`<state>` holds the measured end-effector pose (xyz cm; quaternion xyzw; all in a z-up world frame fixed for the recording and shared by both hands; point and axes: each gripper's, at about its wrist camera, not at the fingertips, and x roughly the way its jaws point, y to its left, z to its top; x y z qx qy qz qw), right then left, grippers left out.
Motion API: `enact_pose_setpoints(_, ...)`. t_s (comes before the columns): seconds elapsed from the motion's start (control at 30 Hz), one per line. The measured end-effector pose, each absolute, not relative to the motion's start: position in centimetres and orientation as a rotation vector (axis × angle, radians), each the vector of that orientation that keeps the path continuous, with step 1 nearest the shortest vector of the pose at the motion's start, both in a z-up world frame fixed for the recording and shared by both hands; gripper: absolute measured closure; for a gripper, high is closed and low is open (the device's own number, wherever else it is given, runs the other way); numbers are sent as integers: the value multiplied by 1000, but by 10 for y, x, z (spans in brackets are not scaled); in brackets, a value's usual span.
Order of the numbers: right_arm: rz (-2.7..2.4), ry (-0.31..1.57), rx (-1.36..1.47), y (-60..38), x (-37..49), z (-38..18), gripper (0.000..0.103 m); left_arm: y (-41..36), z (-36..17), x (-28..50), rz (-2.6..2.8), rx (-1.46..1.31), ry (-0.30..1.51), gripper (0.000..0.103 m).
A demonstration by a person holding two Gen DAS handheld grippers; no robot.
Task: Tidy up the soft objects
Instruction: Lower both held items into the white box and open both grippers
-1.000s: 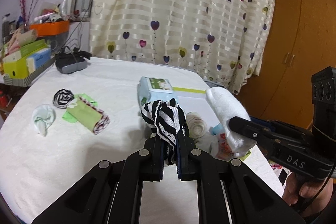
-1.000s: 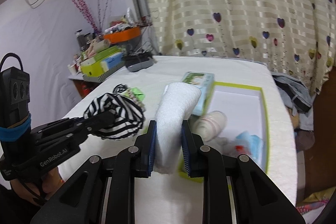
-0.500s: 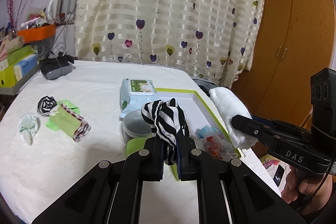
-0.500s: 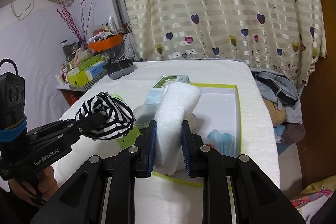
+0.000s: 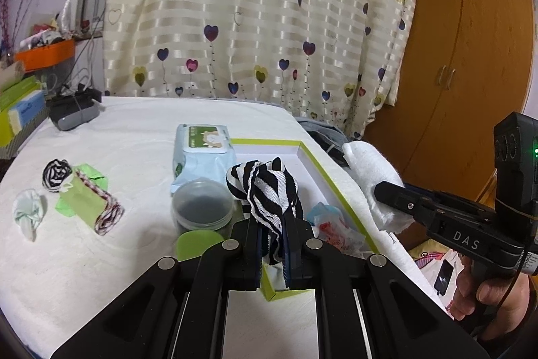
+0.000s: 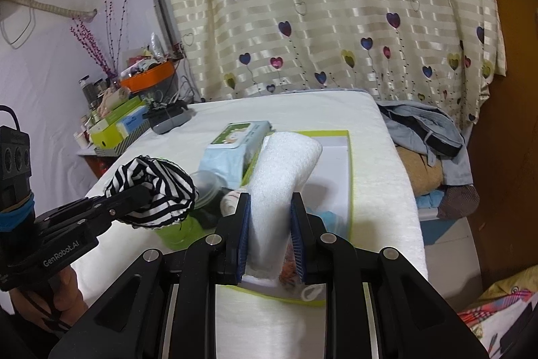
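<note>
Both hands have carried their loads sideways across the white-covered table (image 5: 101, 258) since a second ago, and the shallow white tray with the lime-green rim (image 5: 322, 164) now lies almost straight ahead of each camera; the round clear plastic tub (image 5: 201, 207), hidden a second ago, now shows beside the pale blue wet-wipe pack (image 5: 201, 153).

To set these down well, I'd judge each bundle should be lowered over a bare patch of the tray, clear of the crumpled wrappers (image 5: 333, 224) near its front end, and let go only once the cloth rests on the tray floor; soft rolls spring open if dropped from height.

Left gripper (image 5: 271, 253): its fingers (image 5: 290, 244) are pressed nearly together, clamped on a black-and-white striped cloth bundle (image 5: 265, 187) that bulges above them, over the tray's near corner; right gripper (image 6: 270, 238): its blue-padded fingers (image 6: 243, 234) stand somewhat apart, squeezing a rolled white fluffy towel (image 6: 282, 170) upright above the tray's near end.

Left on the table: a green roll with a striped edge (image 5: 90, 207), a small striped rosette (image 5: 55, 172), a pale mint cloth (image 5: 28, 211).
</note>
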<state>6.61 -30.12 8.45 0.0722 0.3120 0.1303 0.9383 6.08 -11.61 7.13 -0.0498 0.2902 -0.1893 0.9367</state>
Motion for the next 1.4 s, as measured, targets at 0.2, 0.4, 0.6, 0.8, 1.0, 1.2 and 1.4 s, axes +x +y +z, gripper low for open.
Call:
enact_pose_setpoints(0.2, 237, 667, 164, -315, 79, 72, 80, -129, 66, 73, -406, -90, 610, 95)
enact_pose_setpoints(0.4, 229, 706, 161, -320, 95, 57, 80, -142, 61, 85, -421, -81, 629, 95)
enact_pose_setpoints(0.6, 227, 760, 140, -321, 116, 37, 80, -149, 53, 96, -432, -83, 650, 95)
enact_pose_setpoints(0.8, 231, 800, 101, -319, 132, 25, 78, -156, 46, 104, -438, -82, 673, 95)
enact_pose_setpoints(1.0, 214, 797, 58, -320, 132, 20, 63, -164, 44, 108, -451, -73, 682, 95)
enact_pose_setpoints(1.2, 202, 755, 93, -331, 125, 29, 61, -177, 42, 112, -469, -57, 688, 95)
enact_pose_setpoints(1.4, 199, 740, 132, -340, 121, 35, 61, -190, 36, 121, -495, -43, 713, 95)
